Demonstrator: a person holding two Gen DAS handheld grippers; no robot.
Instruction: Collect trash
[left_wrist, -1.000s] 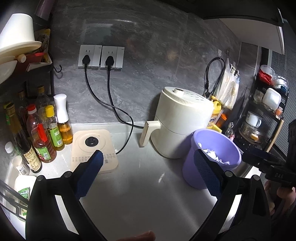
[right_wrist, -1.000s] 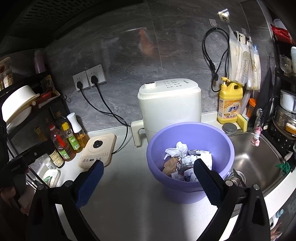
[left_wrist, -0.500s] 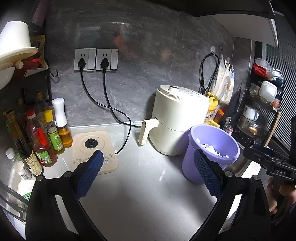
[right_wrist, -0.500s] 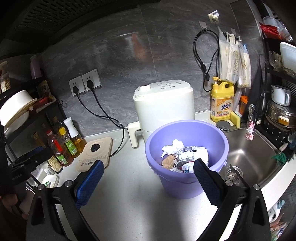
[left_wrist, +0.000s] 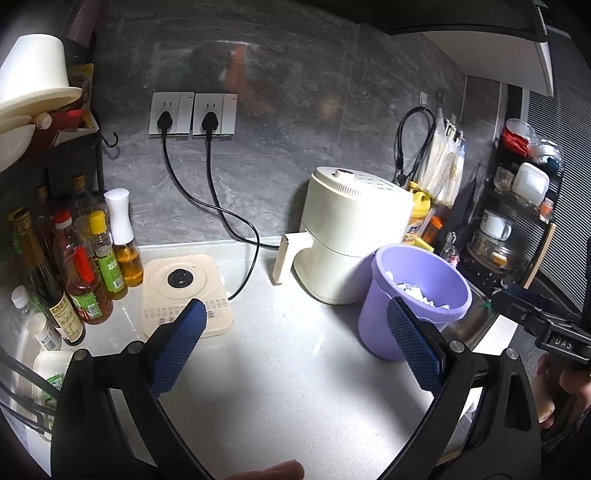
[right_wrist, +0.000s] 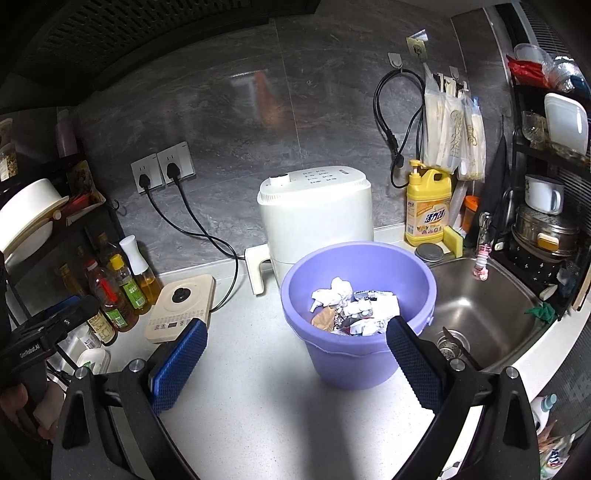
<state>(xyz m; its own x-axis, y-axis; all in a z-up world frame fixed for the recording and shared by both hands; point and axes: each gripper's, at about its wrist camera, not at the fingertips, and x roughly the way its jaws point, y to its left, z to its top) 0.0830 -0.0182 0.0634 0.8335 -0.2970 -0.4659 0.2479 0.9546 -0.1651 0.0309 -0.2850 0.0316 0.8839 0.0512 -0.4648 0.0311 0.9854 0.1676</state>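
Crumpled trash fills the purple bucket beside the sink.

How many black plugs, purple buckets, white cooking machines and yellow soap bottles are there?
Black plugs in the wall sockets: 2
Purple plastic bucket: 1
White air fryer with a side handle: 1
Yellow dish soap bottle with a pump: 1
Total: 5

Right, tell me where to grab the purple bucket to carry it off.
Take the bucket by its rim on the near side, coming down from above with one finger inside and one outside. It stands upright and open, the wall looks too wide for the fingers, and the trash lies low. The appliance crowds the far side.
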